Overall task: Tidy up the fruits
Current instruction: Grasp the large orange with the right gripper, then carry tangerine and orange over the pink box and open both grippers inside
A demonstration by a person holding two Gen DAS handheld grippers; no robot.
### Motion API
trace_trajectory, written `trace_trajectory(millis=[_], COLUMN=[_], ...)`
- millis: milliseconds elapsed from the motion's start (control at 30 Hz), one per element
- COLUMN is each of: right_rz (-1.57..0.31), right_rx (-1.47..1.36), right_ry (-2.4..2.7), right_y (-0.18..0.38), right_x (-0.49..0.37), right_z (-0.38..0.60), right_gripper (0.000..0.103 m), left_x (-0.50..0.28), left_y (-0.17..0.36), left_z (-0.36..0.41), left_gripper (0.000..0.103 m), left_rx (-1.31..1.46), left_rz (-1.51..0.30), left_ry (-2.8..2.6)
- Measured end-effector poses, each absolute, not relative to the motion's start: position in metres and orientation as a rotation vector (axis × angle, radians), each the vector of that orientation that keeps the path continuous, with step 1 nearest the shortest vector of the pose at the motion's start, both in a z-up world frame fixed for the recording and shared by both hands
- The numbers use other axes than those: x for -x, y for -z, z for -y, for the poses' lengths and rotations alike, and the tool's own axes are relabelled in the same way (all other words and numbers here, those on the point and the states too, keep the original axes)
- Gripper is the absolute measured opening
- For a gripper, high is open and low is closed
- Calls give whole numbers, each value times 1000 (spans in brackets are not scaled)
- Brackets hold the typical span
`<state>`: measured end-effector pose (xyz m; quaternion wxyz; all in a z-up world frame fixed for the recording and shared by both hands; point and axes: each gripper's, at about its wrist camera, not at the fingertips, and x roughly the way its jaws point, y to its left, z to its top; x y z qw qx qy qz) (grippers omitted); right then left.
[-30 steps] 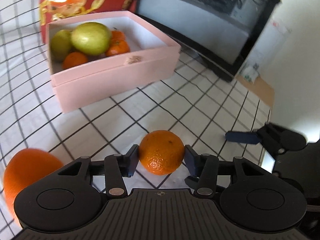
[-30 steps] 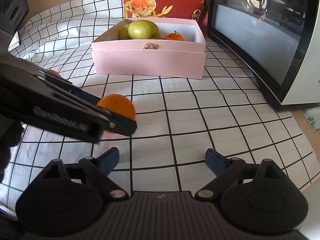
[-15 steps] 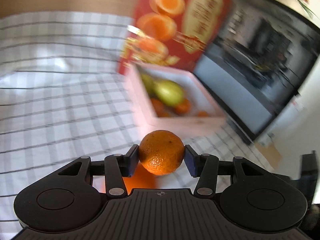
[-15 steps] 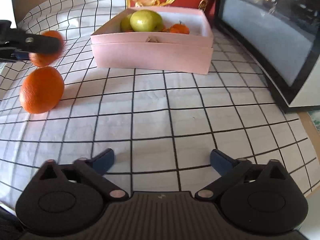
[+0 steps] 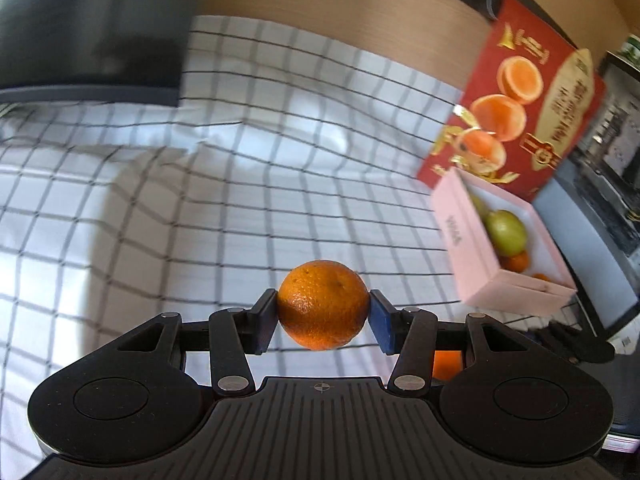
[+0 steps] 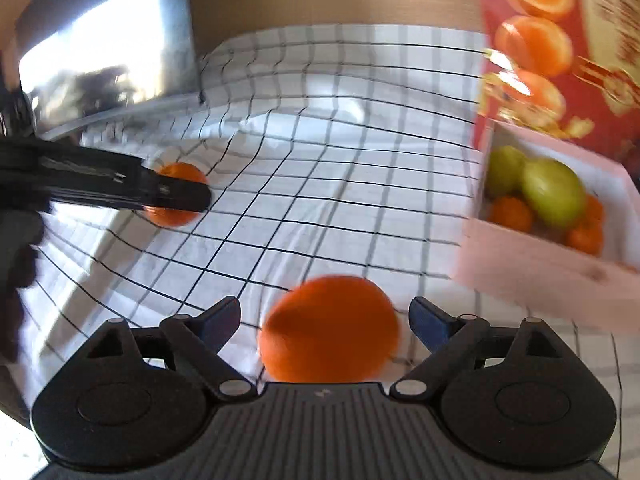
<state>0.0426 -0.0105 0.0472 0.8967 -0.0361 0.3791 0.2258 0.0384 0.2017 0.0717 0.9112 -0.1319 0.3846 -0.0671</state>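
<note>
Mandarin [image 5: 323,305] sat clamped between the blue pads of the left gripper [image 5: 323,316], one pad pressed to each side, carried clear of the checked cloth [image 5: 240,208] below. The jaws stood about half apart, filled by the fruit. From the right wrist camera the same mandarin [image 6: 176,194] showed at the left, partly crossed by the dark bar of the left gripper [image 6: 188,196], above the cloth [image 6: 320,184].

A larger orange [image 6: 330,330] lay on the cloth just ahead of the right gripper [image 6: 325,316]. It sat between the two spread fingers [image 6: 220,320] with a clear gap on either side, so neither pad touched it. That gripper's jaws were wide and opening a little further, holding nothing. A sliver of the same orange [image 5: 447,364] showed under the left gripper's right linkage in the left wrist view.

The pink box [image 6: 532,268] stood to the right, well apart from the carried mandarin and near the orange. It held two green fruits [image 6: 554,192] and several small mandarins [image 6: 510,212]. In the left view the box [image 5: 464,248] appeared at the right edge with one green fruit [image 5: 506,230] plainly seen. Behind the box leaned a red carton [image 5: 516,104] printed with oranges. A dark appliance [image 5: 88,24] stood at the far left of the cloth. Both views were blurred at the edges.
</note>
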Motion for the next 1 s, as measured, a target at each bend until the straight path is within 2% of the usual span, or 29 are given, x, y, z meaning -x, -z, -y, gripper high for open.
trace_trajectory(millis=[233, 300, 400, 700, 1000], right_rz=[-793, -825, -841, -870, -884], right_rx=[275, 269, 232, 227, 142], right_ry=[-424, -427, -427, -431, -248], right_y=[-22, -17, -14, -17, -26], right_x=[-50, -54, -55, -40, -26], right_z=[-18, -16, -11, 11, 90], right_gripper=[94, 92, 83, 82, 82], left_x=[-23, -22, -21, -27, -38], left_y=[-58, -56, -55, -51, -39], left_z=[-218, -219, -216, -180, -125], left_gripper=[54, 54, 54, 54, 54], left_rx=[313, 313, 310, 269, 203], left_rz=[-829, -835, -843, -881, -947], left_ry=[78, 74, 77, 184, 328])
